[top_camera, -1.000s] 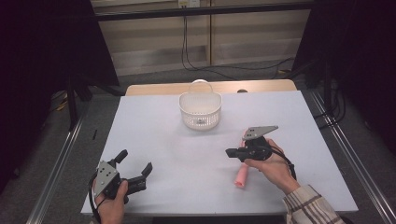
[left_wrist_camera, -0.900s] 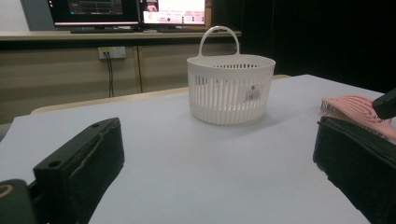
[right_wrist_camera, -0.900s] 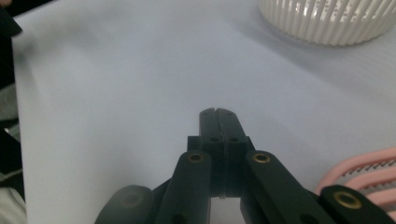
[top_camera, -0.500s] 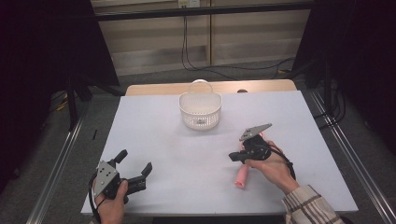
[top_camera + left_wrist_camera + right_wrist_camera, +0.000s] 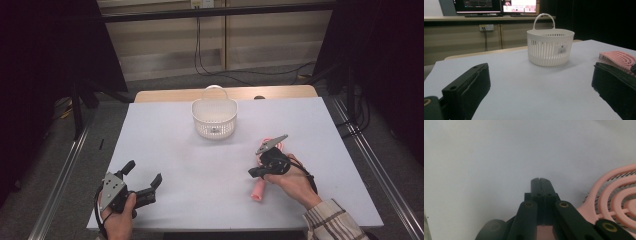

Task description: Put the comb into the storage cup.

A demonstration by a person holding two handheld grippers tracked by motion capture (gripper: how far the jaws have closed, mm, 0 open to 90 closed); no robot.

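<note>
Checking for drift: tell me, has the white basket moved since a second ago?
No. The white basket sits at the same spot near the table's far edge.

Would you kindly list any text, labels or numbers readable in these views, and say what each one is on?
No text can be read in any view.
White sticker on the basket: print too small and blurred to read.
Two monitors behind the table: on-screen content too blurred to read.
Pink hairbrush: no lettering seen.

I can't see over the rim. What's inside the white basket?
From above, the white basket shows its bare slotted floor with one small dark mark. The near wall hides a strip of the floor.
</note>
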